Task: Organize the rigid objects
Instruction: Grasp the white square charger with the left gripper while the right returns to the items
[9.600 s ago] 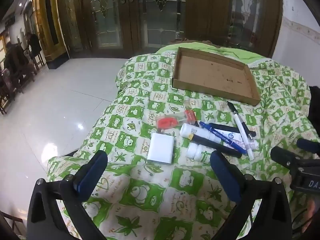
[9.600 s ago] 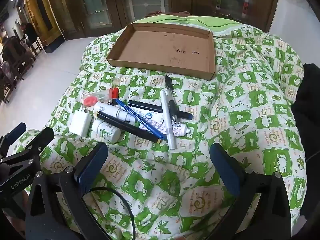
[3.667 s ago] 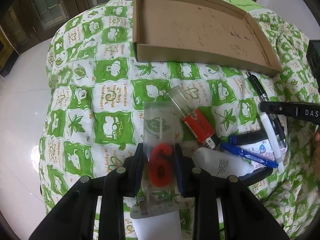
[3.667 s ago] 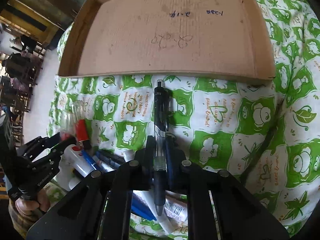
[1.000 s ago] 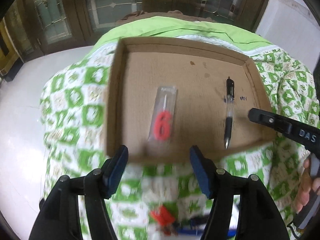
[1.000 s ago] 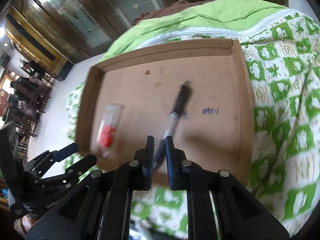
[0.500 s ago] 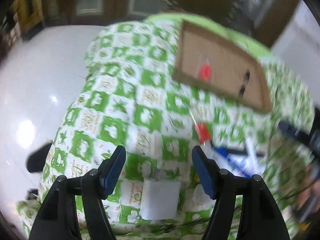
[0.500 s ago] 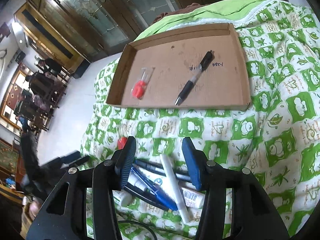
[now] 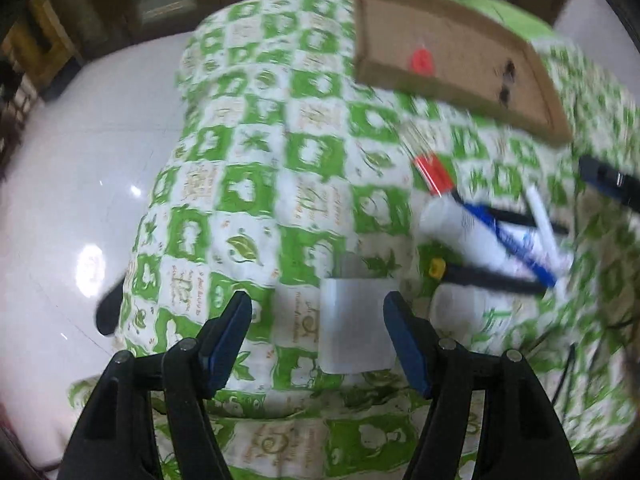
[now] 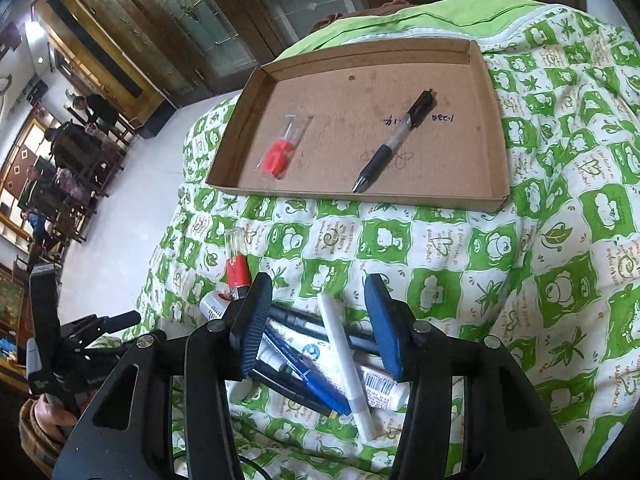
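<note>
Both your grippers hang open and empty: left gripper (image 9: 318, 334) frames the white block (image 9: 354, 324), right gripper (image 10: 318, 322) the white marker (image 10: 346, 364); next, clamp and carry them to the tray (image 10: 490, 128).

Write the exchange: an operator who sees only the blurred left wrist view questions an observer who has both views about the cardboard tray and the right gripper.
Operator: What are the two dark smudges in the tray?
Observer: One black pen, lying diagonally on the floor of the cardboard tray.
Operator: I see only a tip of the right gripper. Is it holding anything?
Observer: No. The right gripper hangs open above the pile of pens, gripping nothing.
</note>
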`<state>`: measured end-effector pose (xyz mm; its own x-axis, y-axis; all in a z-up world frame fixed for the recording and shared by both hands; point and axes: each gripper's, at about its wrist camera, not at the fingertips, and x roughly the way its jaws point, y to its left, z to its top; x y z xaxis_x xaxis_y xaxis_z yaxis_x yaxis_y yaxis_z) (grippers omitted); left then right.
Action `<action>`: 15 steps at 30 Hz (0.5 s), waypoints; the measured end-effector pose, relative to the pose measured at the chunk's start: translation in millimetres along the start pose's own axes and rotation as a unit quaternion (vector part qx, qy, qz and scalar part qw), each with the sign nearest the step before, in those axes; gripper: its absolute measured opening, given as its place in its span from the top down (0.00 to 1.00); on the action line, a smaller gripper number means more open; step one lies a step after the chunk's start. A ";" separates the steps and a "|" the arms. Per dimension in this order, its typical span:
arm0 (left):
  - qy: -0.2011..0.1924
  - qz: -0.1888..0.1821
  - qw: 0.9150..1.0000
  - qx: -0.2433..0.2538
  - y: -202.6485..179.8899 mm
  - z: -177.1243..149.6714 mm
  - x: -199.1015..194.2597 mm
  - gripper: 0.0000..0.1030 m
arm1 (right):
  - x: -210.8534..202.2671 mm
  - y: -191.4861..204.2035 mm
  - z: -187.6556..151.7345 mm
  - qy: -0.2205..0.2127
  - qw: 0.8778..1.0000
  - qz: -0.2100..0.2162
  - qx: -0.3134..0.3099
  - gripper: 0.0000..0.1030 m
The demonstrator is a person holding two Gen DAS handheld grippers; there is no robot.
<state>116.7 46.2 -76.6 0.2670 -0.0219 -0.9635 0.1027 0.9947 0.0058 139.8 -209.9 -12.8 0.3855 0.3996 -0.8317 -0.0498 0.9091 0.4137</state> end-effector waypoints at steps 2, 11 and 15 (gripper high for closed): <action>0.021 0.005 0.999 0.030 -11.8 -0.1 8.6 0.33 | 0.9 0.7 -0.3 0.002 1.000 0.000 -0.001 0.53; 0.069 0.020 0.996 0.057 -27.6 0.4 35.3 0.45 | 15.2 1.8 -6.6 0.044 0.999 -0.020 -0.009 0.53; 0.064 0.000 0.997 0.046 -28.2 4.0 36.3 0.53 | 25.2 3.1 -15.6 0.076 0.996 -0.036 -0.006 0.53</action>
<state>127.3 16.9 -110.6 0.1431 -0.0030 -0.9897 0.1925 0.9810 0.0248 134.9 -195.1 -38.3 0.2438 0.3459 -0.9061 -0.0377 0.9369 0.3475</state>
